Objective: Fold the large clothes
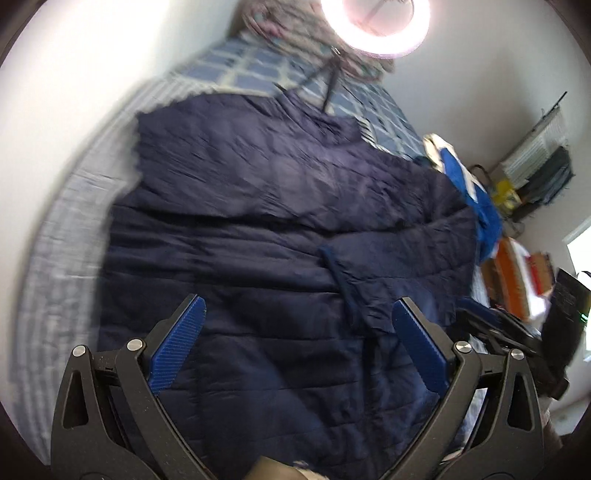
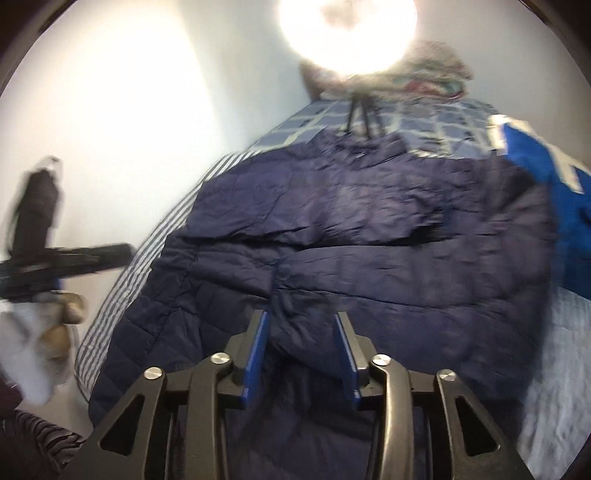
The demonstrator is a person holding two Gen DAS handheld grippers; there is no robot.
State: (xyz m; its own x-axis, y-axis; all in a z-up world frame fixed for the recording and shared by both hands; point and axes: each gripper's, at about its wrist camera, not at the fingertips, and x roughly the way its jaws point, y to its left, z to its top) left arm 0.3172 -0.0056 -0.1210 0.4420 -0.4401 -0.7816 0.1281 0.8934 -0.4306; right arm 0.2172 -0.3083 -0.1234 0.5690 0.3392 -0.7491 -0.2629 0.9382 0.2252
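No brand, label or writing can be read anywhere; both views are smeared by motion blur.

The surface is a bed with a blue-and-white striped sheet, and farther up a blue checked cover with pale grid lines. White walls close in the room on the left and behind the bed. At the head of the bed lies a crumpled patterned blanket, and in front of it a lit ring light stands on a small dark tripod set on the bed.

The navy quilted jacket lies spread flat across the bed, filling most of both views, with a sleeve folded in over its body near the right side. A bright blue garment with white patches lies just beside the jacket's right edge. In the left wrist view, shelves or racks with stacked items stand against the far right wall; what they hold is too blurred to tell.

The left gripper hangs over the jacket's lower part with its jaws wide apart and nothing between the pads. The right gripper has its jaws partly apart, above a bunched fold of the jacket; the pads do not press on it.
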